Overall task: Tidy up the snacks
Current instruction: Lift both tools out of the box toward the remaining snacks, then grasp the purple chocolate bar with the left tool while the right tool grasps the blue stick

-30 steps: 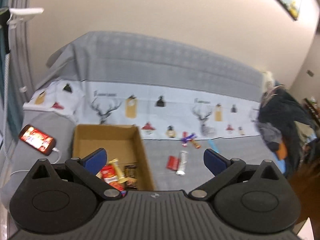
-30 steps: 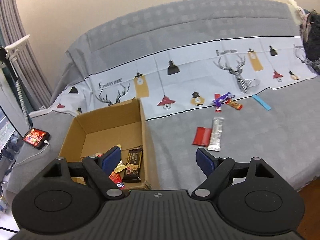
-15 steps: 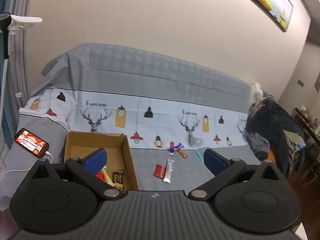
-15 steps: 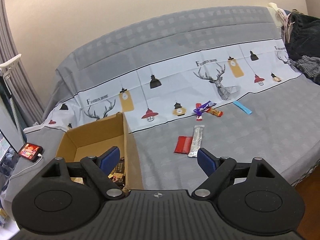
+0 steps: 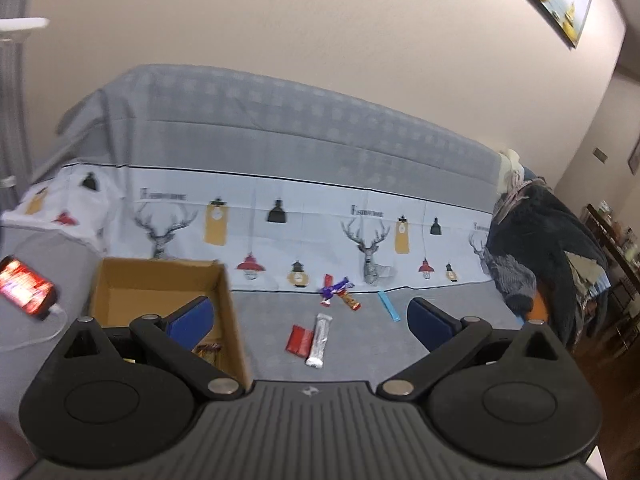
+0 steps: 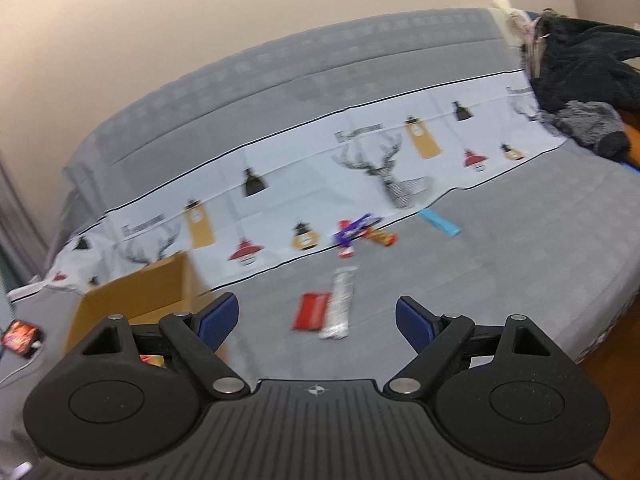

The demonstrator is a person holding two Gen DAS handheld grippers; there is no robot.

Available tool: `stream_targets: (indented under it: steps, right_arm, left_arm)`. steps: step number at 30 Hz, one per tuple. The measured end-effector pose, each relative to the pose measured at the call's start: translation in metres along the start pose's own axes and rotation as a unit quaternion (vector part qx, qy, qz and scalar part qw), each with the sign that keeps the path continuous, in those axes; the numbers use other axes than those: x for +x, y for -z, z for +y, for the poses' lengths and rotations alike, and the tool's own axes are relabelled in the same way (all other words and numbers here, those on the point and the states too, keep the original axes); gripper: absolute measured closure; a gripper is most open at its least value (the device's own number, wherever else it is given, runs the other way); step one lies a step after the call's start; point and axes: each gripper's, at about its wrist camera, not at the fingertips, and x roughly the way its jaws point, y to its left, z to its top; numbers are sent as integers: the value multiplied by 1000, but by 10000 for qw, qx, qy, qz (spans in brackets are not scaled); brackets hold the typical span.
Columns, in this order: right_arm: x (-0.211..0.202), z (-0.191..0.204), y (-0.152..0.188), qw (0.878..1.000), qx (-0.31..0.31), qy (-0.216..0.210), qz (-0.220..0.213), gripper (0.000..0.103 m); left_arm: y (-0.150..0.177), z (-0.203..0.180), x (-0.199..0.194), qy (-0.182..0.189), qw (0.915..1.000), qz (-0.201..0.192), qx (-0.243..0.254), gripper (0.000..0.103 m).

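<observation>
The loose snacks were found spread on the grey seat of the sofa: a silver bar was laid touching a red packet, and farther back, near the printed cover, a purple wrapper was crossed over a red stick with an orange bar just beside it; a blue stick was set apart to the right. A cardboard box was stood open on the seat to their left, and a few wrapped snacks were already seen inside it at its near end, so it was judged to be the collecting place, with about half the job left. The left tongs were held wide apart with nothing between them, well short of the seat. The right tongs were likewise spread wide and empty, and were aimed so that the silver bar and red packet were framed between the fingers; that pair was judged to be the likely next pick. The right view was blurred, so finer detail could not be told. A lit phone on a white cable was left on the sofa arm, and a heap of dark clothes was piled at the far right end.
</observation>
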Motion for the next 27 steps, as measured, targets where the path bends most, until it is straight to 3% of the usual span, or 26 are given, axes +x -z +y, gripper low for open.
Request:
stream_targets:
  steps: [2,5,9,15,18,23,25,27]
  right_arm:
    - [12,-20,-8,9998,29,183,-38,15]
    - [42,-57,-23,9987,142,497,-52,15]
    - [99,-106,-41,9966,273,774,66,15]
    - [217,-144,-62,9936,38,1063,386,15]
    - [277,-162,-67,9925,40,1029,657,15]
    - [363,-189,-73,9903,-575,903,889,15]
    - [386,-195,-73,9905,-709,754,900,15]
    - [401,-199,-73,9919,-716,553,890,14]
  left_arm:
    - [-9,-6,43,191,9996,183,-32,0]
    - [-20,-23,128,-7,9975,658,257,0]
    - [-22,-58,264,-434,9831,1446,1038,0]
    - [-5,-96,443,-583,9614,1999,1799,0]
    - [8,-110,523,-714,9447,2356,2166,3]
    - [37,-128,618,-1046,9056,2367,3361,5]
    - [45,-130,645,-1037,8949,2511,3540,6]
    - [52,-131,666,-1064,8900,2578,3606,6]
